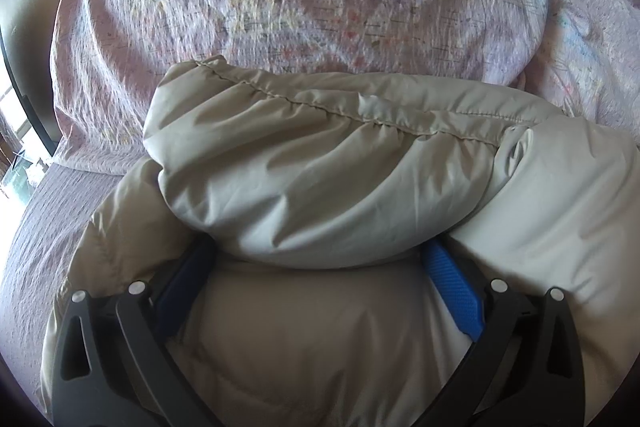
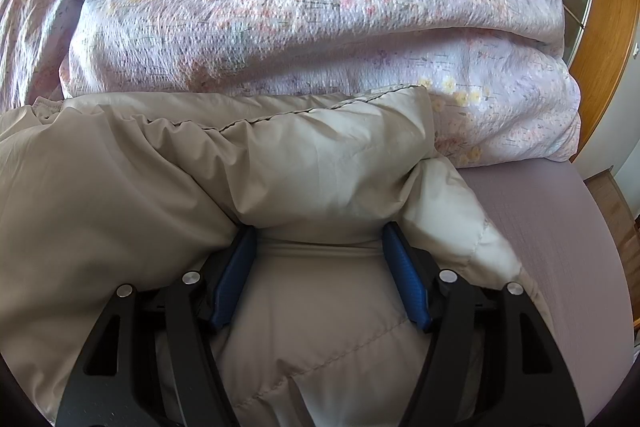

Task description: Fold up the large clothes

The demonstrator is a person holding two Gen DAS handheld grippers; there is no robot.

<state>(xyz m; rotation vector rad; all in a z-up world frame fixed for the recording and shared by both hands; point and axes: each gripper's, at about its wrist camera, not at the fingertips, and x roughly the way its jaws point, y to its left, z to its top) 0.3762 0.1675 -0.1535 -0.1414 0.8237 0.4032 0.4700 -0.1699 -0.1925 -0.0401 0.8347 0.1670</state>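
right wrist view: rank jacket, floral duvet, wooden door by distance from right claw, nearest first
1. Jacket: puffy beige, bunched between the right claw's blue pads, right at the fingertips.
2. Floral duvet: piled just behind the jacket, filling the upper part of the view.
3. Wooden door: farthest, at the right edge, beyond the duvet and the bed.

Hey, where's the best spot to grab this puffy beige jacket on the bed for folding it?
Grip the jacket on its rolled, stitched hem, coming from the near side, slanting down. That roll bulges in a thick ridge toward both grippers, so wide jaws can straddle it; the left gripper and right gripper already do.
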